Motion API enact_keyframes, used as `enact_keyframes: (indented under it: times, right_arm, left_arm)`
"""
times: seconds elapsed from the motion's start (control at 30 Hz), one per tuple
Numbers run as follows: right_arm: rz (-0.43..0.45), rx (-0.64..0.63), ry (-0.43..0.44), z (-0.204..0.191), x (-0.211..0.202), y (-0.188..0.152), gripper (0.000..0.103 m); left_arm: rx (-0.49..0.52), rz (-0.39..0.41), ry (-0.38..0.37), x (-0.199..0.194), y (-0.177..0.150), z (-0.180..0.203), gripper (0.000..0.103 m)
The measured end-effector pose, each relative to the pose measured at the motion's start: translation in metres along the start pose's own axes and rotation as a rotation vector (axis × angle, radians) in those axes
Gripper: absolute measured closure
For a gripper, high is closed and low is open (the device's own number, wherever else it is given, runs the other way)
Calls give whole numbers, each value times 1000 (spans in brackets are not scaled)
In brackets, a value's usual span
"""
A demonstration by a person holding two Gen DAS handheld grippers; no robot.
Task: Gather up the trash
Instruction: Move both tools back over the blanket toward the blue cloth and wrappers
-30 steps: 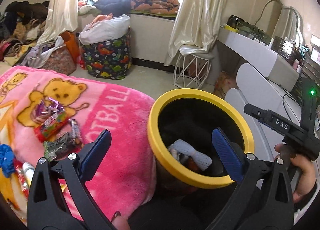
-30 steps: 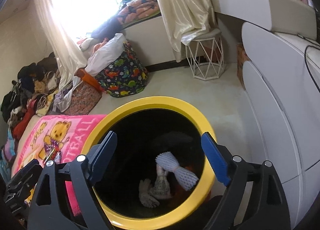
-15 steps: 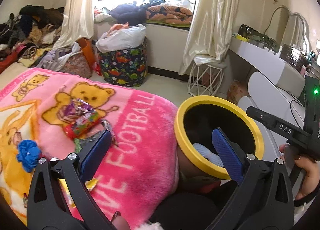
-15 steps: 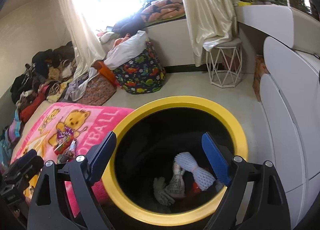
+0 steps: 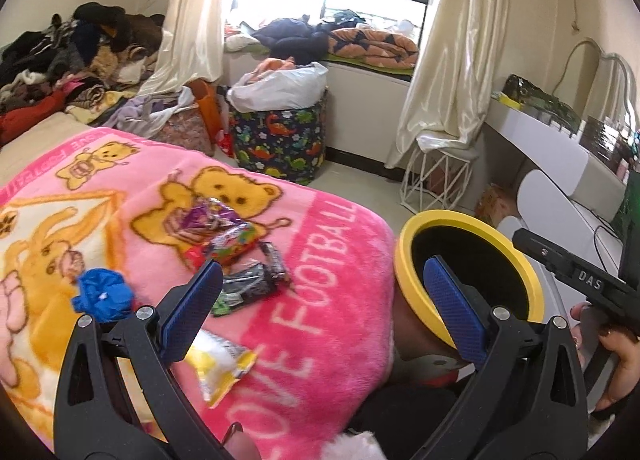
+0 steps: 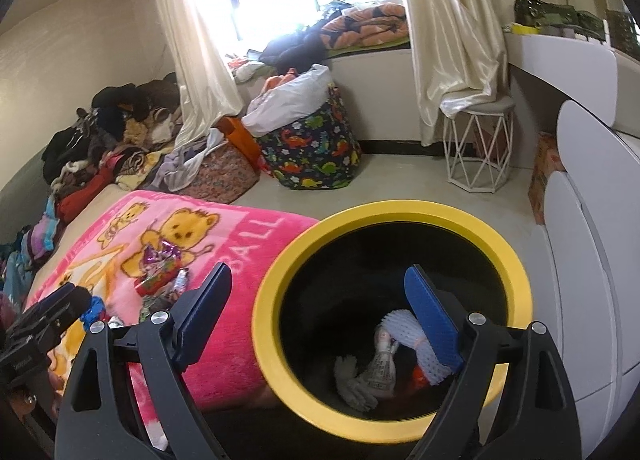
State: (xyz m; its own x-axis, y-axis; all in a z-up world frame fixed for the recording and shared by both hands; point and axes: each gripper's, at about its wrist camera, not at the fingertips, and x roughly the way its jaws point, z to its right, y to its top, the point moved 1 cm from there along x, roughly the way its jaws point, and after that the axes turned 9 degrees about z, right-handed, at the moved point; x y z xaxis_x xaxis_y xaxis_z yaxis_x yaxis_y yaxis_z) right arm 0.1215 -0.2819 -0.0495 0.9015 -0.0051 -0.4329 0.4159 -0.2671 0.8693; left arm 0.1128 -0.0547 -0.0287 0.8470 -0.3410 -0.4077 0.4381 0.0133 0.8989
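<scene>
**Light wrappers on a soft blanket, bin beside the bed**

Left wrist view: the left tongs (image 5: pixel 320 292) stand apart and empty over the pink blanket (image 5: pixel 328 260) on the bed. The trash lies there: a purple wrapper (image 5: pixel 208 220), a dark wrapper (image 5: pixel 248 284), a yellow wrapper (image 5: pixel 220 364) and a blue wad (image 5: pixel 102 294). All look thin, crinkly and near weightless; pinch a raised edge, not the plush beneath.

Right wrist view: the right tongs (image 6: pixel 320 312) gape, empty, above the yellow-rimmed bin (image 6: pixel 272 324), which already holds white foam netting (image 6: pixel 404 324) and paper scraps (image 6: pixel 380 364).
</scene>
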Motion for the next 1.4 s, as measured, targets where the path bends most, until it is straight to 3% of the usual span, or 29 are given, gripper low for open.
enact_keyframes:
  times: [0.5,1.4]
  right_arm:
    - [-20,-102,115,-66,-2,-10,17]
    - [-142,-278,339,-183,9,-49,16]
  left_arm:
    - [-72,40,100,-20,5,-60,10]
    - [-239,72,273,-46,3,-162,10]
